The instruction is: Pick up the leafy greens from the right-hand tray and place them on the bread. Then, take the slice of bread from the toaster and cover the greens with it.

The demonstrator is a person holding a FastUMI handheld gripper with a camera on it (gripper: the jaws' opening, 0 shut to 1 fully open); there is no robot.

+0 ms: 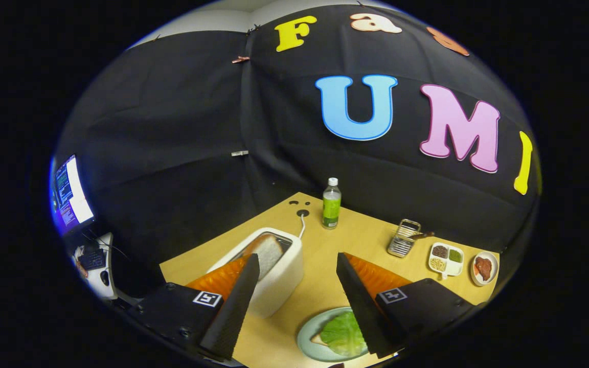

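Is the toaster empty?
No, a slice of bread stands in the slot of the toaster, just ahead of the open gripper.

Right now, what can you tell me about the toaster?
The toaster is a white, rounded box standing upright on the wooden table, with a white cord running from its back. A slice of bread sticks up from its top slot. The open tool hovers near it; one finger overlaps its side.
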